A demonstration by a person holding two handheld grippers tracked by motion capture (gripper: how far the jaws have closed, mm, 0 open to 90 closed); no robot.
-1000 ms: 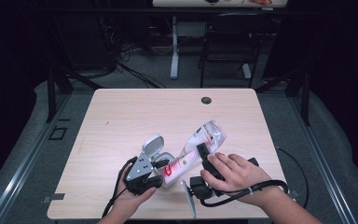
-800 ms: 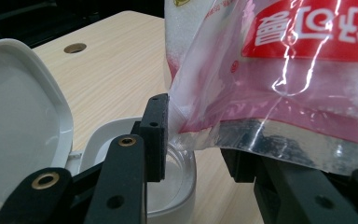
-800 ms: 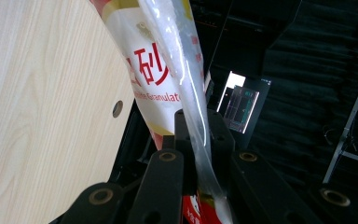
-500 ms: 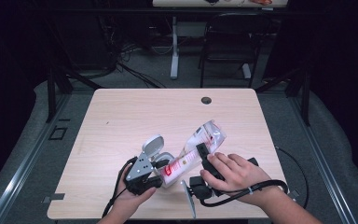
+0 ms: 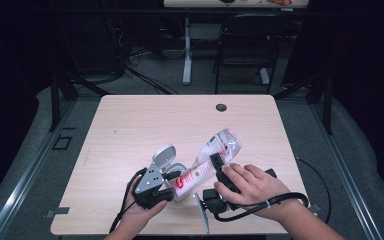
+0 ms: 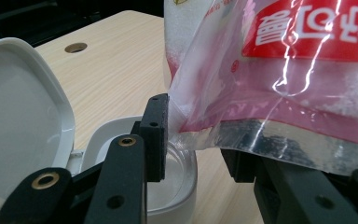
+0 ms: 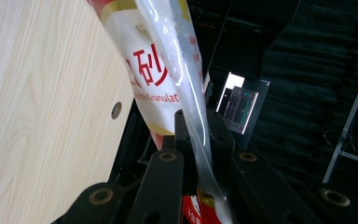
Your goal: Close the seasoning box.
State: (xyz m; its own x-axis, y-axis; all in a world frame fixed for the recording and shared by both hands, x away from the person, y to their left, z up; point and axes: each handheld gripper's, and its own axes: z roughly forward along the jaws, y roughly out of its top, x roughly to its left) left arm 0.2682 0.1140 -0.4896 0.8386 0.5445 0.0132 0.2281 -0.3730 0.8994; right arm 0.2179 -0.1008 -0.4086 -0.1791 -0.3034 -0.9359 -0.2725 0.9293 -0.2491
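The sugar bag (image 5: 207, 165) is pinched by the right gripper (image 5: 215, 162) and tilted over the open container (image 6: 177, 186), which is clamped by the left gripper (image 5: 172, 182); pouring seems barely begun.

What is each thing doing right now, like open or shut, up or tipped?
Bag: tipped, low corner over the pot, white grains inside.
Pot: lid open.
Lid: flipped up.
Right tongs: shut on the bag.
Left tongs: around the bag's low corner; grip unclear.
Table: flat, with a small hole.
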